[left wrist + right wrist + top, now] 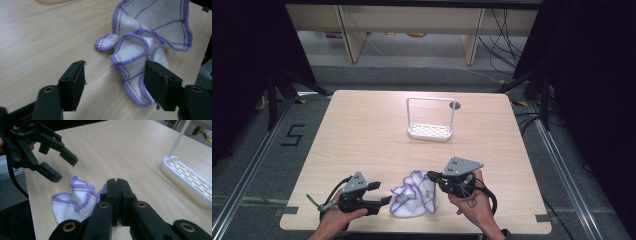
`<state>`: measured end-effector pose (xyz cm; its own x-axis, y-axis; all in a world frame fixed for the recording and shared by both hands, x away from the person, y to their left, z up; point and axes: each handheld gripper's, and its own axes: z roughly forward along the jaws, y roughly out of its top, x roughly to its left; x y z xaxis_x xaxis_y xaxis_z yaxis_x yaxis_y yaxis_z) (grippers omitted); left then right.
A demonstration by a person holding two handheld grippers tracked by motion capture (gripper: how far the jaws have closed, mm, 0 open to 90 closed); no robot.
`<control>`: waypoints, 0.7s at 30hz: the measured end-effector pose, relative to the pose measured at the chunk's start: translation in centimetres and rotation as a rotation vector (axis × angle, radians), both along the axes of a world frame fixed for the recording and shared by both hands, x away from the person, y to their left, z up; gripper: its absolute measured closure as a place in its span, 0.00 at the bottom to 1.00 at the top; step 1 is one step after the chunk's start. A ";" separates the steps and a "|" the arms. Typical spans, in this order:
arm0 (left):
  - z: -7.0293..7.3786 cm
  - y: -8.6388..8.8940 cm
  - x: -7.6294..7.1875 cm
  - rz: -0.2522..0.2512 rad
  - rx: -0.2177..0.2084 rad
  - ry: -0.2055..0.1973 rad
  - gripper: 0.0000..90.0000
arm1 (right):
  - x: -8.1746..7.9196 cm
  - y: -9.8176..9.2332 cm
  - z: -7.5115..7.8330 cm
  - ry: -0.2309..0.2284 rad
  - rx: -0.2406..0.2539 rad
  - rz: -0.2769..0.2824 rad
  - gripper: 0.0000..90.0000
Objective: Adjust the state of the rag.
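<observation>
A white cloth with purple stitched edges (414, 197) lies crumpled at the near edge of the table, one part pulled up into a peak. My right gripper (430, 176) is at that peak, jaws pressed together on the cloth's top edge. In the right gripper view the shut jaws (117, 181) stand over the cloth (75, 200). My left gripper (384, 193) is just left of the cloth, low over the table and open. In the left gripper view its jaws (115, 75) stand apart, with a lower fold of the cloth (150, 30) between and beyond them, untouched. The left gripper (65, 169) also appears open in the right gripper view.
A white slotted tray with an upright wire frame (430, 131) stands at the back middle of the wooden table (362, 130), and its base shows at the right of the right gripper view (190, 180). A small round hole (455, 105) sits behind it.
</observation>
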<state>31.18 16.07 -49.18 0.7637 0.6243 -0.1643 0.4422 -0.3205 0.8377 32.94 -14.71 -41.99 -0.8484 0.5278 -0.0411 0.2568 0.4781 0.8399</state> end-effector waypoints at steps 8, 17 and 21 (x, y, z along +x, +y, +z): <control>-0.1 -2.8 1.4 -0.167 0.101 -0.069 0.61 | 0.2 -0.7 -0.1 0.012 0.017 -0.011 0.99; 1.9 -0.4 1.7 -0.147 0.026 -0.071 0.97 | 0.7 -2.3 0.6 0.010 0.043 -0.050 0.99; 3.1 1.7 1.6 -0.107 0.016 -0.055 0.97 | 1.0 -3.8 1.3 -0.031 0.046 -0.085 0.99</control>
